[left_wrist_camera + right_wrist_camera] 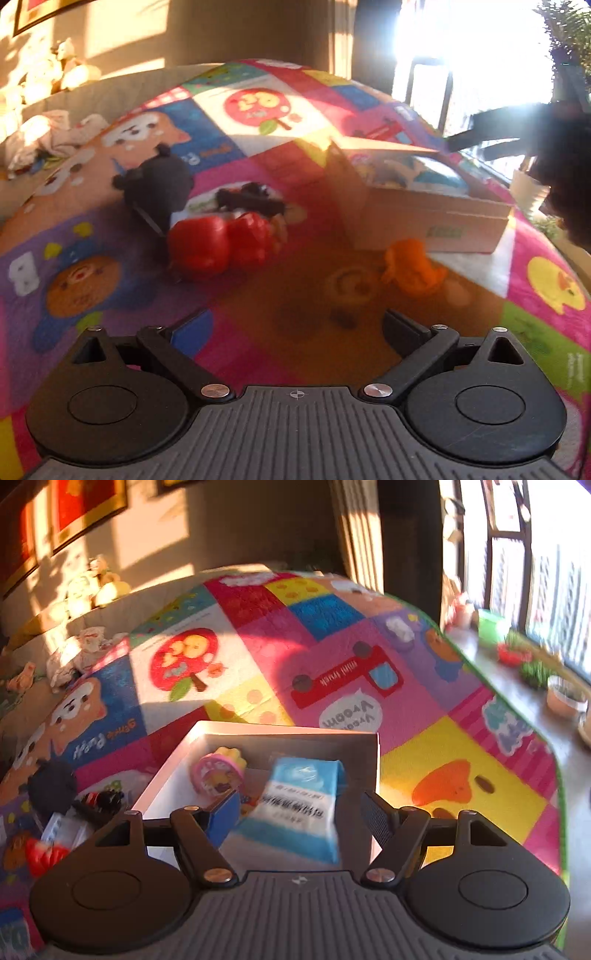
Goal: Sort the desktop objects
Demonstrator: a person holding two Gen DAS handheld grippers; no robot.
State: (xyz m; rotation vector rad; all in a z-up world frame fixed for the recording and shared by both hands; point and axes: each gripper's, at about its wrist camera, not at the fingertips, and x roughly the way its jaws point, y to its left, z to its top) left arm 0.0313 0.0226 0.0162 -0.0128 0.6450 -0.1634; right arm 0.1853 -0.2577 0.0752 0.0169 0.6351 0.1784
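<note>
Looking down the left gripper (295, 325), its jaws are spread really wide with nothing between them, just the colourful cartoon play mat (258, 354) underneath. Ahead of it on the mat sits an orange toy (410, 269), just in front of the near wall of the cardboard box (436, 225). Off to the left of that is a pair of red toys (221, 243) touching each other, with a dark round object (159, 188) and a small black thing (251, 201) behind them. Everything is a bit blurry, so I can't say what those actually are

Over on the right gripper (299, 812), the claw hangs over the box (170, 775), and the jaws are apart here too. A blue and white packet (299, 805) sits between the fingers, but the pads don't look to be pressing on it; I can't tell if it's lying on the box floor. Beside it in the box is a pink and yellow round toy (218, 771), up toward the far left corner

Left of the box in this view you can see the dark round object (51, 786) again, plus one red toy (46, 854) down at the edge. Some plush toys (92, 587) are piled by the wall in the sun, and a windowsill (524, 686) with small pots runs along the right side
</note>
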